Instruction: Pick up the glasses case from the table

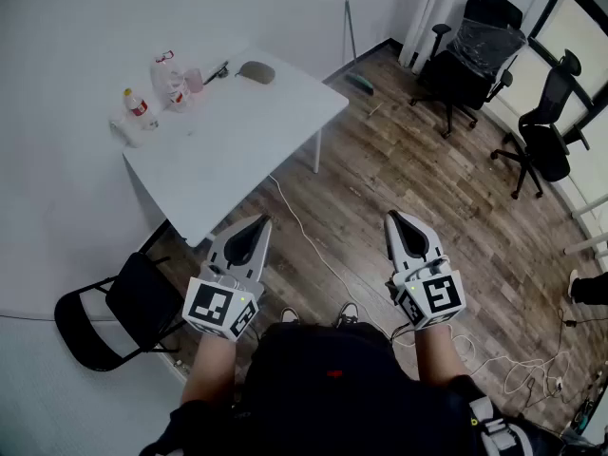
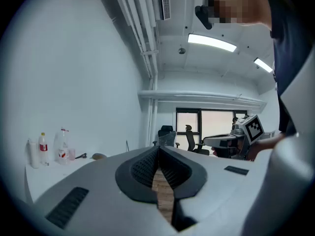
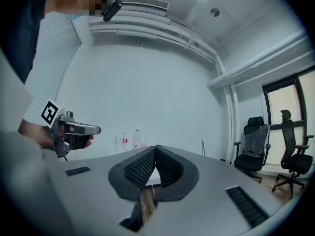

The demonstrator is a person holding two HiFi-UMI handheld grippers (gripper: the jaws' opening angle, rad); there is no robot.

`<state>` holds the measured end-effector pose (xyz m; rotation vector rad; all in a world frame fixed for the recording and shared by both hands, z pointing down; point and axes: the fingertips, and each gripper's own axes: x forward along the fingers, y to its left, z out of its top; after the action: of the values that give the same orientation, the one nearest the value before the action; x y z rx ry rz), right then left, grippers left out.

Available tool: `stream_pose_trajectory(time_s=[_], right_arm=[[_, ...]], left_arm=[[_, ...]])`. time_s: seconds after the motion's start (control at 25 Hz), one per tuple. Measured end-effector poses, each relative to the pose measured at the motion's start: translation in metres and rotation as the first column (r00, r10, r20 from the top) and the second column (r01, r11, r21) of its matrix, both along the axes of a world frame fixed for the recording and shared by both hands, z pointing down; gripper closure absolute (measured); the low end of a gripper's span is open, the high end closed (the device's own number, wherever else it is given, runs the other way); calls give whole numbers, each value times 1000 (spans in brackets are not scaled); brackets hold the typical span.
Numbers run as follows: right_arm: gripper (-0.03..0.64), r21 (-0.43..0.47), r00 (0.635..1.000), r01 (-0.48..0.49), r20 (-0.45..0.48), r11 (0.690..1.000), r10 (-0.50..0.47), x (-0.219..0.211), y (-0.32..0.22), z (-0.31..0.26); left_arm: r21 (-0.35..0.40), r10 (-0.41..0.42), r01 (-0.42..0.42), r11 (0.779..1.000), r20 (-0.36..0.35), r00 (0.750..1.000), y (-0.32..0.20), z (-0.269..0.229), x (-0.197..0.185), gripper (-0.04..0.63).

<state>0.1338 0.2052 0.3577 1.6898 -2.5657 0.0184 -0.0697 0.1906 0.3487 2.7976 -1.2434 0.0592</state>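
Note:
The glasses case (image 1: pixel 256 72), a grey-brown oval, lies at the far end of the white table (image 1: pixel 237 136); in the left gripper view the glasses case (image 2: pixel 99 156) is a small shape far off. My left gripper (image 1: pixel 262 222) hangs level over the floor just short of the table's near edge, jaws shut with nothing between them. My right gripper (image 1: pixel 393 218) is level over the wooden floor to the right, also shut and empty. Each gripper view shows its own tips meeting, left (image 2: pixel 159 148) and right (image 3: pixel 155 147).
Two plastic bottles (image 1: pixel 139 108) (image 1: pixel 165 79), a pink cup (image 1: pixel 194 81) and a dark small tool (image 1: pixel 217 71) stand near the case. A black folding chair (image 1: pixel 114 313) is at the lower left, office chairs (image 1: pixel 472 48) at the back right, a white cable (image 1: pixel 313 245) on the floor.

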Motion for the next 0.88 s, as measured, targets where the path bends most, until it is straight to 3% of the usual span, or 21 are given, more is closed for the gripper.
stream_pose_trajectory(time_s=[0.6, 0.88], right_arm=[[595, 39, 999, 22, 31, 999, -23, 8, 0, -6], [595, 8, 997, 27, 74, 1000, -27, 24, -5, 5]], left_arm=[[-6, 29, -29, 1000, 12, 999, -2, 4, 18, 572], [-21, 10, -10, 1000, 25, 1000, -4, 4, 29, 572]])
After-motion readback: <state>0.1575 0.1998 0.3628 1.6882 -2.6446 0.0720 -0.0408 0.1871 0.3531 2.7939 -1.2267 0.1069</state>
